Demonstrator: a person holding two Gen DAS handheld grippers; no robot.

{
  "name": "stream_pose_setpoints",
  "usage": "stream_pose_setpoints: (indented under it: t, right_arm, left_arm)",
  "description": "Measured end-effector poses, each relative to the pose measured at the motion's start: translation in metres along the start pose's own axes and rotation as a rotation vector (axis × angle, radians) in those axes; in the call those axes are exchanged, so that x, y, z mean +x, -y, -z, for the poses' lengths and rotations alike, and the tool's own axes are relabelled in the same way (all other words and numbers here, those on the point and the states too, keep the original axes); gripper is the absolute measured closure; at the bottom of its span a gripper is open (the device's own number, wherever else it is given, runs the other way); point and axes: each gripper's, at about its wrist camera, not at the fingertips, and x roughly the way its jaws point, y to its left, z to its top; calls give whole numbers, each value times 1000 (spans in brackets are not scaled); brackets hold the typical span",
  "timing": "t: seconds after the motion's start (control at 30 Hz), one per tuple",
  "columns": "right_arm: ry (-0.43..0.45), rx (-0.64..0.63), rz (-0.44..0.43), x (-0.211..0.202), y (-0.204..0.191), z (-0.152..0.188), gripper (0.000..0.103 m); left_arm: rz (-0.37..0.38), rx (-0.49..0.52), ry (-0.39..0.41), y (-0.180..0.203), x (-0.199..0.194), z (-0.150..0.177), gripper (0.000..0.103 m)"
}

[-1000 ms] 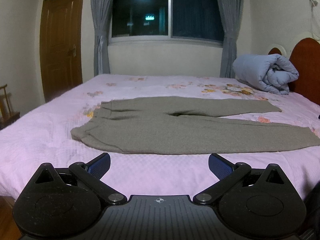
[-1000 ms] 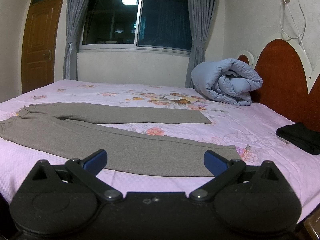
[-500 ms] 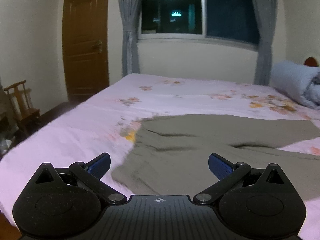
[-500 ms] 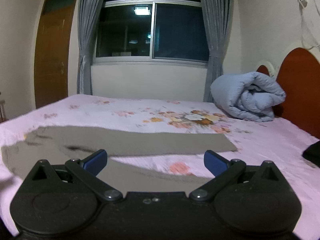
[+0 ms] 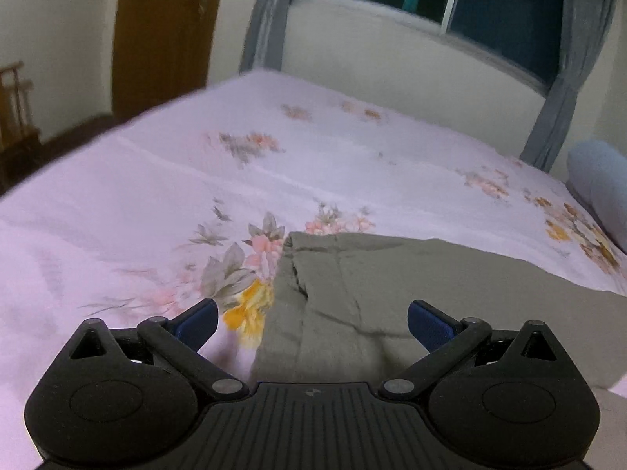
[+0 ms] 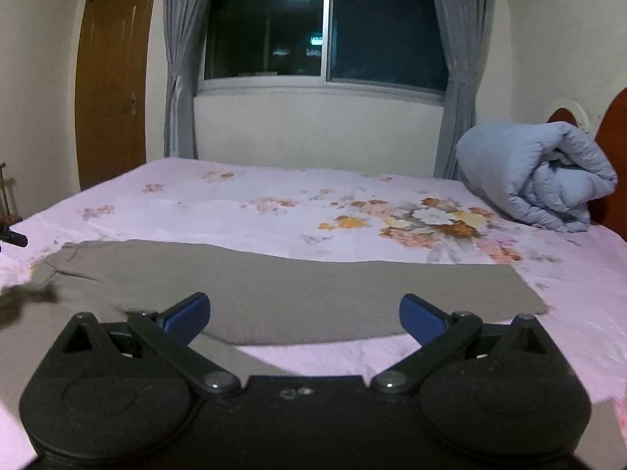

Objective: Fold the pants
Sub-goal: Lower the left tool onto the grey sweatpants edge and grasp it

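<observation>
Grey pants (image 5: 392, 293) lie flat on the pink floral bed sheet (image 5: 156, 196). In the left wrist view my left gripper (image 5: 311, 323) is open just above the waistband end, its jaws straddling the waistband's left edge. In the right wrist view my right gripper (image 6: 303, 315) is open low over the pants (image 6: 294, 286), with the far leg stretching right to its cuff (image 6: 521, 293). Neither gripper holds anything.
A rolled blue duvet (image 6: 537, 180) lies by the wooden headboard (image 6: 615, 117) at the right. A window with grey curtains (image 6: 325, 31) is behind the bed, a brown door (image 6: 109, 78) at the left. A wooden chair (image 5: 15, 98) stands on the floor left of the bed.
Both grippers have moved forward and down toward the pants. The left one swung left to the waistband end. The right one came in over the legs. Both stayed open.
</observation>
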Motion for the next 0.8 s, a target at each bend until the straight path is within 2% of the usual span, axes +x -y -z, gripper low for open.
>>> stream_pose_setpoints:
  t: [0.03, 0.1, 0.23, 0.37, 0.43, 0.6, 0.63, 0.73, 0.8]
  right_arm:
    - [-3, -1, 2, 13, -1, -4, 6]
    - [-4, 1, -1, 39, -5, -14, 6]
    - [8, 16, -12, 79, -11, -30, 6]
    - [4, 41, -28, 104, -15, -33, 6]
    - [-4, 38, -31, 111, -16, -28, 6]
    - [-16, 60, -29, 117, -13, -19, 6]
    - [-20, 66, -27, 119, -11, -17, 6]
    - [-37, 91, -19, 124, -5, -13, 6]
    - [-46, 99, -22, 122, -5, -11, 6]
  left_arm:
    - [8, 7, -6, -1, 15, -4, 9]
    - [16, 12, -46, -2, 42, -9, 16]
    - [0, 23, -122, -6, 97, -16, 16]
    - [42, 8, -140, -10, 125, -24, 16]
    - [88, -11, -158, -12, 135, -26, 16]
    - [146, 29, -161, -7, 143, -26, 16]
    - [162, 27, -163, -7, 144, -26, 18]
    - [173, 47, -166, -8, 138, -25, 41]
    - [176, 52, -145, -8, 131, -27, 52]
